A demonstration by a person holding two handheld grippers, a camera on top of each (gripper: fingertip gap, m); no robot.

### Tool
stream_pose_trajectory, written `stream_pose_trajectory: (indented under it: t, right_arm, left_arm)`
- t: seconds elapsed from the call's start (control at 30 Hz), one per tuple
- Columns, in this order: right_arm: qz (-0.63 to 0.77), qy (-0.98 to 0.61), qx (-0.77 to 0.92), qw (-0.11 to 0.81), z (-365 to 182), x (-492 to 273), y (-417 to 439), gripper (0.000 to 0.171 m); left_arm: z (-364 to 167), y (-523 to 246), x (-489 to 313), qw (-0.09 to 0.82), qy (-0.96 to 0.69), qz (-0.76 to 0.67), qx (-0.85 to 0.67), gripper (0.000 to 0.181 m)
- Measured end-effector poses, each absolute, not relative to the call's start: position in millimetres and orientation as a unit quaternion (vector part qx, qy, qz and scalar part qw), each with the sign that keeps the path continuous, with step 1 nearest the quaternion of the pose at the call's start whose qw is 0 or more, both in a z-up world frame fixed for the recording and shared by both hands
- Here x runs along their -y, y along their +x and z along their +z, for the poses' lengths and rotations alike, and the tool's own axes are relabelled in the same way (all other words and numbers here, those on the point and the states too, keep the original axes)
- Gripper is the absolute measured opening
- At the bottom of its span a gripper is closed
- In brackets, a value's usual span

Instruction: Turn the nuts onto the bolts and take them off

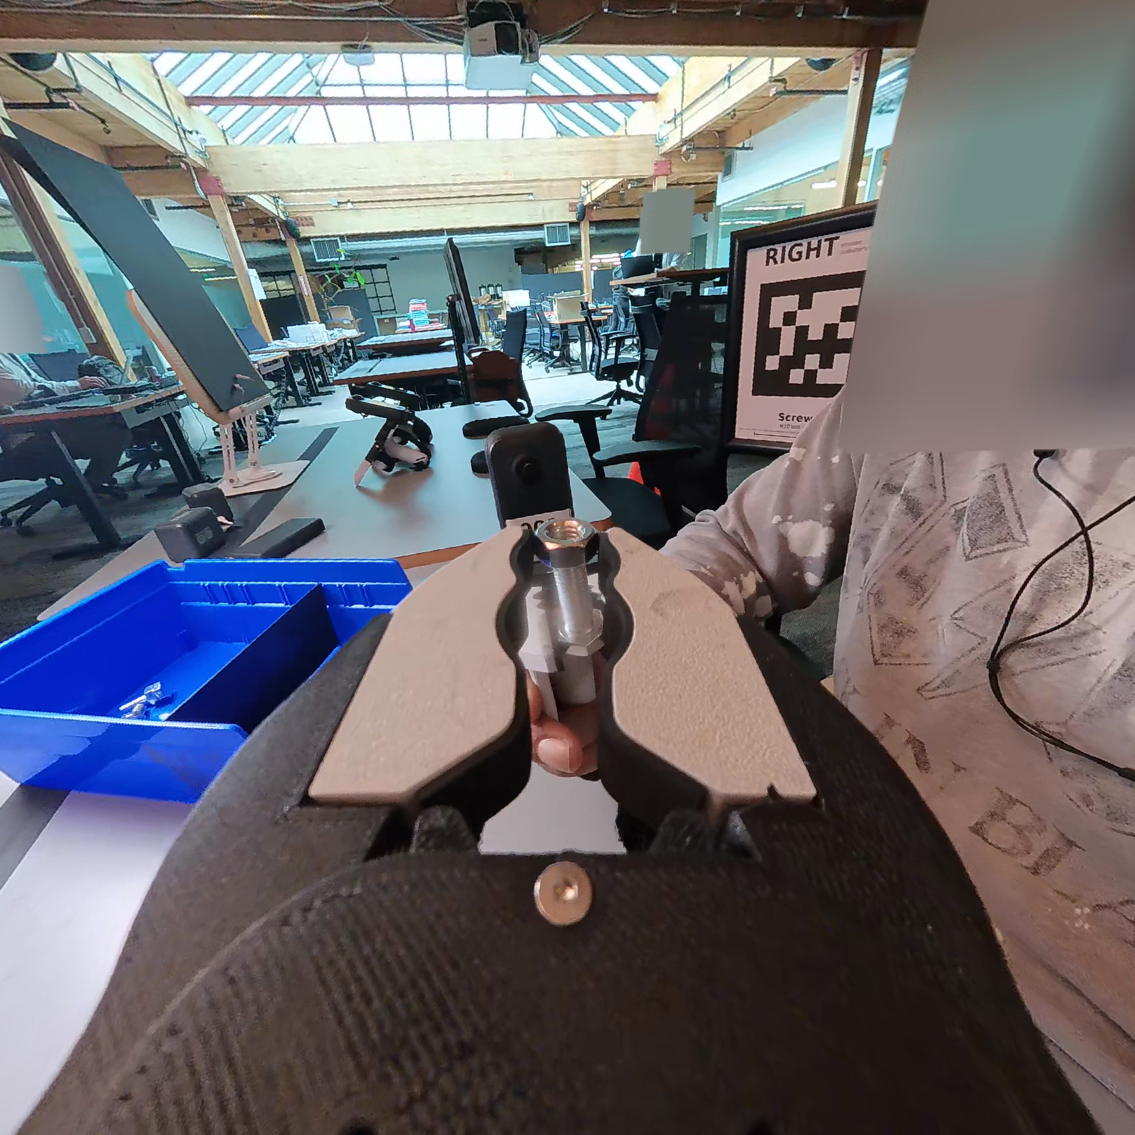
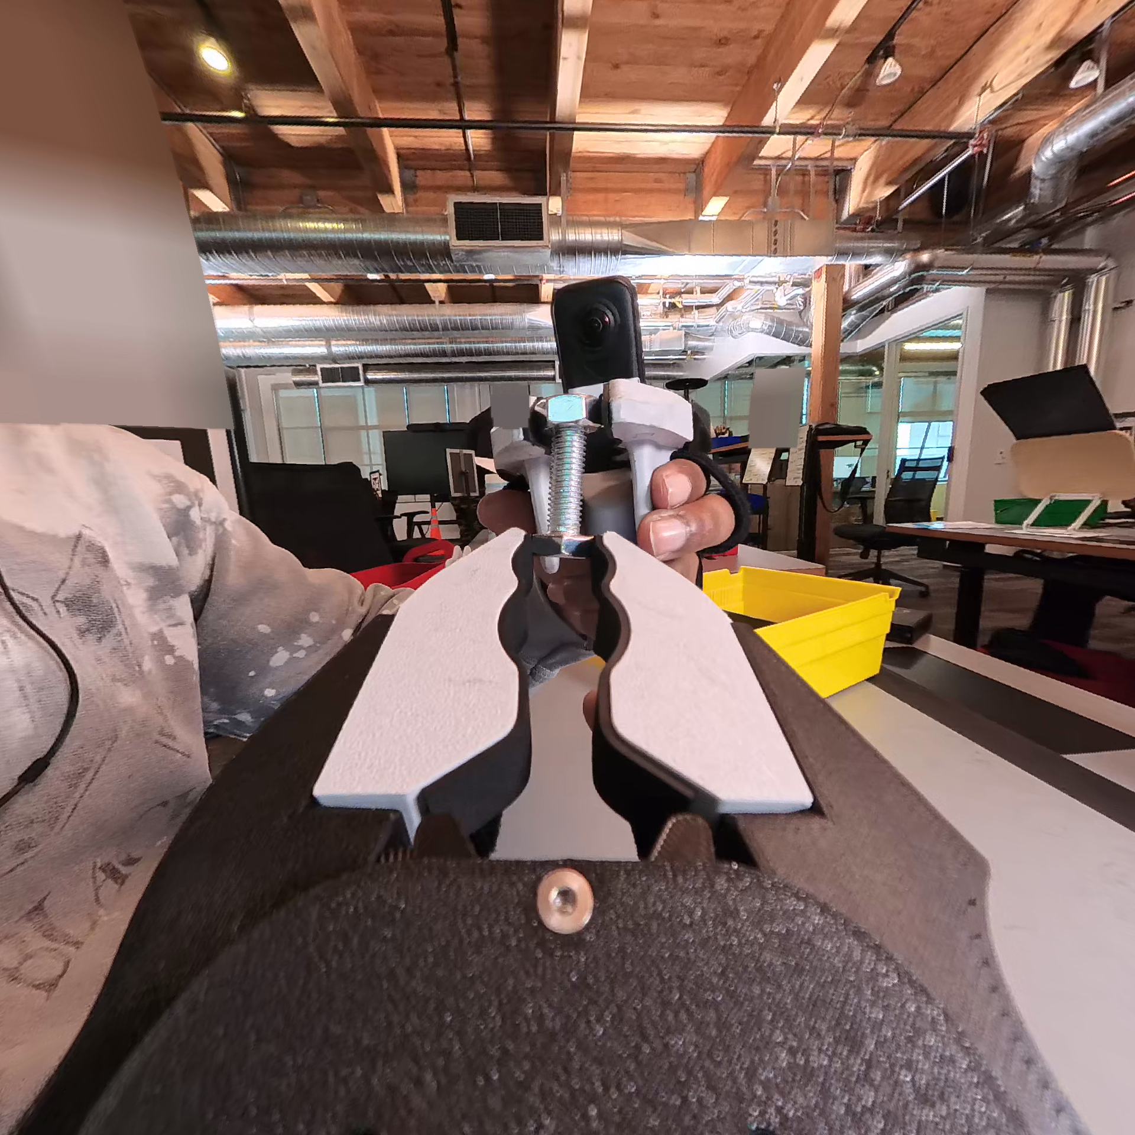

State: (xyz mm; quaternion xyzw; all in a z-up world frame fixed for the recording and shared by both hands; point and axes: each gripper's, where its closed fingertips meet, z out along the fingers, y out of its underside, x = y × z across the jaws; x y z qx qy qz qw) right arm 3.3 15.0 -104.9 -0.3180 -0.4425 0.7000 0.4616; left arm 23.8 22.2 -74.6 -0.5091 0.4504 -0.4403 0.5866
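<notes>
A silver bolt (image 2: 565, 485) hangs in the air between my two grippers. My left gripper (image 1: 562, 540) is shut on its hex head (image 1: 562, 535); the threaded shaft (image 1: 568, 599) runs back under the fingers. In the right wrist view the left gripper (image 2: 568, 406) shows beyond, a hand (image 2: 669, 522) round it. My right gripper (image 2: 562, 545) is shut on a hex nut (image 2: 562, 544) near the shaft's free end. That nut (image 1: 580, 640) and one pale right finger (image 1: 539, 652) show in the left wrist view.
A blue bin (image 1: 92, 755) with a few small metal parts (image 1: 144, 700) sits on the white table (image 1: 49, 921) to the left. A yellow bin (image 2: 823, 645) sits to the right. The person's pale sweatshirt (image 1: 982, 675) is close by. A framed marker sign (image 1: 798, 331) stands behind. My two grippers' fingertips are within a few centimetres of each other.
</notes>
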Motion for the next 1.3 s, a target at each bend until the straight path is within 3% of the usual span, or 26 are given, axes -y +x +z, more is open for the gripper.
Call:
stream_pose_trajectory:
  t: [0.67,0.93,1.3]
  right_arm:
    - [0.688,-0.329,0.435,0.479,-108,-24,2,0.018]
    - [0.677,-0.334,0.444,0.483,-111,-24,0,0.018]
    - [0.628,-0.379,0.424,0.531,-113,-45,-3,0.018]
  left_arm:
    - [-77,12,-31,0.574,-0.580,-0.420,-0.397,0.027]
    - [-77,15,-31,0.560,-0.597,-0.423,-0.388,0.020]
    - [-80,11,-51,0.577,-0.671,-0.321,-0.337,0.019]
